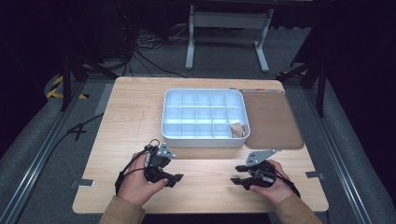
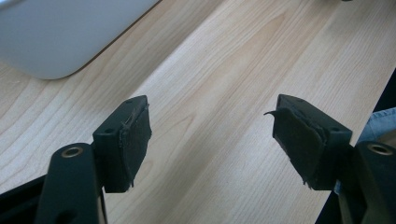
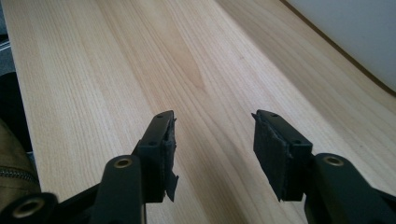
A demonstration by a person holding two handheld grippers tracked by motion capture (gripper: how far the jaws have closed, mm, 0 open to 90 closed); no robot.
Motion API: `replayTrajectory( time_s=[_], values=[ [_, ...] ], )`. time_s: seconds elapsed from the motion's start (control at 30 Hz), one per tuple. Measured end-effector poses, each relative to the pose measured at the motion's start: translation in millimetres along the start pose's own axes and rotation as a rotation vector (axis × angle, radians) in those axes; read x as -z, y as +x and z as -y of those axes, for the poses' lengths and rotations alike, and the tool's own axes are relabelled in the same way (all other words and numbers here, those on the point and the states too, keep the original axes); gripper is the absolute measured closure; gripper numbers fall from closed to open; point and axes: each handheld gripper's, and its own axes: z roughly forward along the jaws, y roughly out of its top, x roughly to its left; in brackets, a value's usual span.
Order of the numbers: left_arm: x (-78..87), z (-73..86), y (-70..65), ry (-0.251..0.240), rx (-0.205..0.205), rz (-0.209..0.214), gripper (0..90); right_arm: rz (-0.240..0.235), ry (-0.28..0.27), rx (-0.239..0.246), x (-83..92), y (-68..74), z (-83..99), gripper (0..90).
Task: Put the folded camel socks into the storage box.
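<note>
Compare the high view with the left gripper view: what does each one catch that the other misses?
High view alone: the white tray's grid of compartments, a small tan object in its near right one, the brown mat beside the tray, both hands, the right gripper and the floor cables.

Left gripper view alone: the worn, frayed pads on the jaws, which stand well apart with nothing between them.

Shared: the wooden table, a corner of the tray, and the left gripper, low over bare wood.
</note>
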Motion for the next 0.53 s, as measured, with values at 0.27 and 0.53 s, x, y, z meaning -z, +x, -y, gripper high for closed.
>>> replayTrajectory(
  time_s=[0.27, 0.53],
  values=[
    [-3.9, 0.8, 0.7, 0.023, -0.023, 0.006, 26.3, 0.038, -0.025, 0.04, -7.5, 8.4, 6.2, 46.1],
    [-8.0, 6.5, 3.5, 0.019, -0.052, 0.008, 20.8, 0.045, -0.028, 0.059, -12.7, 11.4, 10.1, 43.3]
  ],
)
